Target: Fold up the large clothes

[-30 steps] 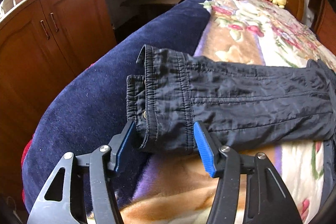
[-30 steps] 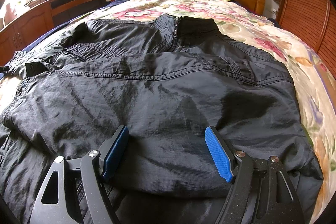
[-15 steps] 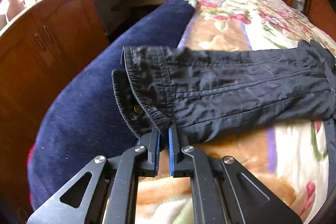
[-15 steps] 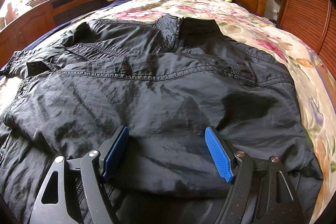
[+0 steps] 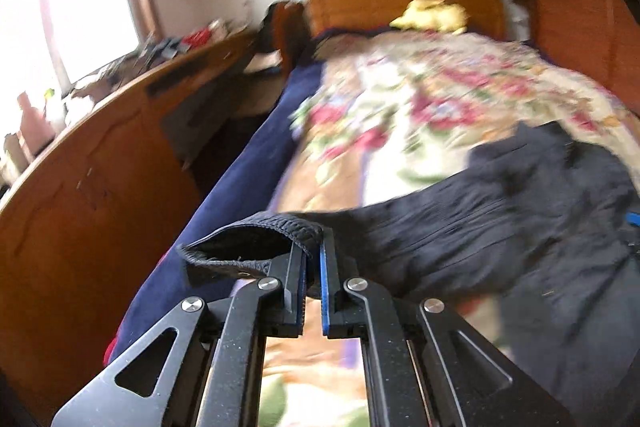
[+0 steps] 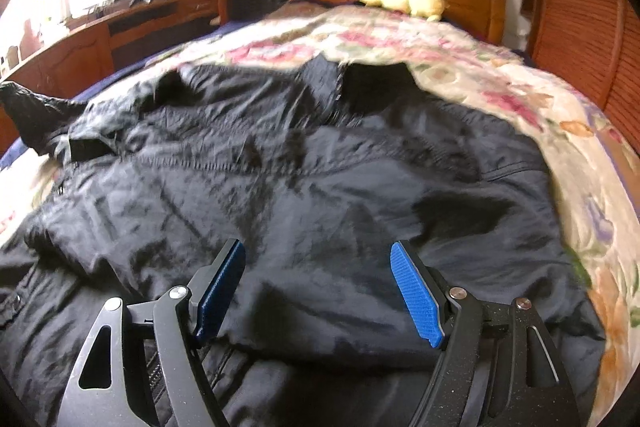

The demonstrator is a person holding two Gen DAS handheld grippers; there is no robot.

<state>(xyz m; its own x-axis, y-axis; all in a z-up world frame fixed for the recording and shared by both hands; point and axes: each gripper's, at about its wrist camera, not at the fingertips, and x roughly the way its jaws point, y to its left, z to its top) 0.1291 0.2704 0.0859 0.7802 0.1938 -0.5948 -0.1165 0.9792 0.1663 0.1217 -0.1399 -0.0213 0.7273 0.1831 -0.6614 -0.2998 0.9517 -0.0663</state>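
The left gripper (image 5: 313,259) was clamped on the cuff (image 5: 256,239) of the black jacket's sleeve (image 5: 460,227), lifted above the floral bedspread (image 5: 420,99); the sleeve trailed right across that bedspread, with a yellow plush toy (image 5: 434,13) at its far end

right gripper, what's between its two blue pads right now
In the right wrist view, the right gripper stands open, and only the black jacket lies in the gap, spread on the floral bedspread; the pads are not pinching it.
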